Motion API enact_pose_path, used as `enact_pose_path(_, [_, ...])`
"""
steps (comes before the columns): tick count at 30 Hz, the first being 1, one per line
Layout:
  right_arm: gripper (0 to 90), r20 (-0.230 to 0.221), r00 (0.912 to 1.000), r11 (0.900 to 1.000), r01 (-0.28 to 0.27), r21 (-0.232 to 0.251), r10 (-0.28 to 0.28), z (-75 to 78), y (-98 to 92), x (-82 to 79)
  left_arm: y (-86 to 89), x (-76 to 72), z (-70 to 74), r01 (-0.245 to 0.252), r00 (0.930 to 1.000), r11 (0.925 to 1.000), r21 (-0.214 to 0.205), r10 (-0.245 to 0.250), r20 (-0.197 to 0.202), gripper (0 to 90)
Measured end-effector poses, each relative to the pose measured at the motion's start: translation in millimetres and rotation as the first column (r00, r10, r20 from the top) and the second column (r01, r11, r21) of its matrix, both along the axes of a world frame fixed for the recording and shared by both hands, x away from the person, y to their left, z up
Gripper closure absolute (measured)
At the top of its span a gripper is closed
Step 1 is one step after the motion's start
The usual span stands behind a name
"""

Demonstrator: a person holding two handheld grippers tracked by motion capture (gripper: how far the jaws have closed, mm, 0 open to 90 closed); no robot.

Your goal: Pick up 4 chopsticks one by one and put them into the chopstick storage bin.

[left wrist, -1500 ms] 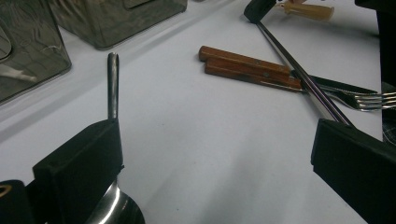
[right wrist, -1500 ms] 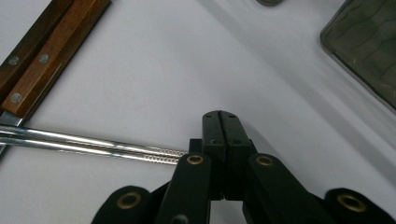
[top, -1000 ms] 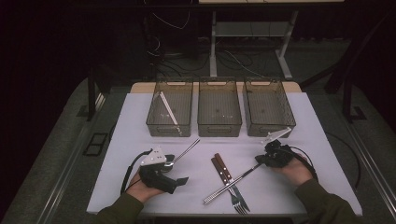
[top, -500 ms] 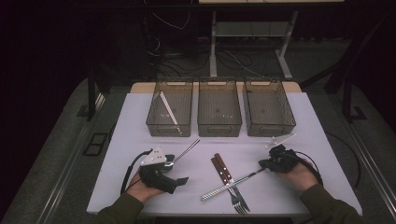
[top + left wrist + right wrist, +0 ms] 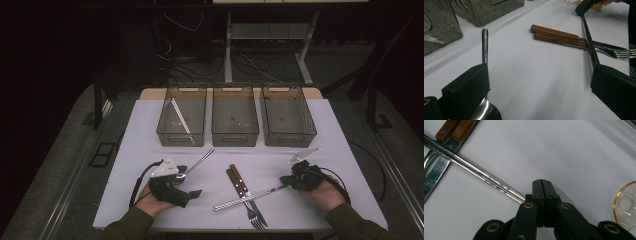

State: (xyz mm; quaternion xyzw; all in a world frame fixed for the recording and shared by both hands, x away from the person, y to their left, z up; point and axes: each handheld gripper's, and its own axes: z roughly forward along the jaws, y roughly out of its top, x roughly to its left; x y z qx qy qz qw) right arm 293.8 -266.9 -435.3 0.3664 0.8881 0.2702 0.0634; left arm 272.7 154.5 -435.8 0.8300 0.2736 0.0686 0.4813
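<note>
The right claw (image 5: 290,181) is clenched on the tongs' (image 5: 245,198) end near the bench's (image 5: 345,150) front edge, ready to lift; the left claw (image 5: 536,87) gapes, released, beside a spoon (image 5: 484,45).

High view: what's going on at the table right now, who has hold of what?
A person works two grippers over cutlery on the white table. The right gripper is shut on one end of the long metal chopsticks, which lie across the two wooden-handled utensils. The left gripper is open, resting beside a spoon. Three clear bins stand at the back; the left bin already holds a pale stick.
</note>
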Motion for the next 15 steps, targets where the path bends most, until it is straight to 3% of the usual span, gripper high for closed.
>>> enact_pose_path(2, [89.6, 0.001, 1.0, 1.0, -0.003, 0.004, 0.003, 0.2, -0.5, 0.4, -0.1, 0.0, 0.1, 0.001, 1.0, 1.0, 0.0, -0.001, 0.001, 0.7])
enact_pose_path(5, [81.4, 0.032, 0.9995, 0.9991, 0.002, 0.042, -0.003, 4.1, -4.0, 1.7, 0.0, -0.1, 0.4, 0.003, 1.0, 1.0, 0.0, -0.003, 0.003, 0.7])
enact_pose_path(7, [71.4, 0.047, 0.9985, 0.9961, 0.022, 0.085, -0.026, 8.0, -7.2, 1.3, -0.1, 0.0, 0.3, 0.001, 1.0, 1.0, -0.001, -0.001, 0.002, 0.7])
enact_pose_path(10, [51.0, 0.117, 0.9926, 0.9853, 0.013, 0.17, -0.034, 10.2, -13.2, -0.5, -0.3, 0.0, 0.4, 0.004, 1.0, 1.0, 0.001, -0.004, 0.0, 0.7])
enact_pose_path(15, [30.3, 0.156, 0.9855, 0.9613, 0.022, 0.274, -0.067, 7.6, -21.2, -7.2, -1.0, -0.2, 1.7, 0.007, 1.0, 1.0, -0.002, -0.007, -0.006, 0.7])
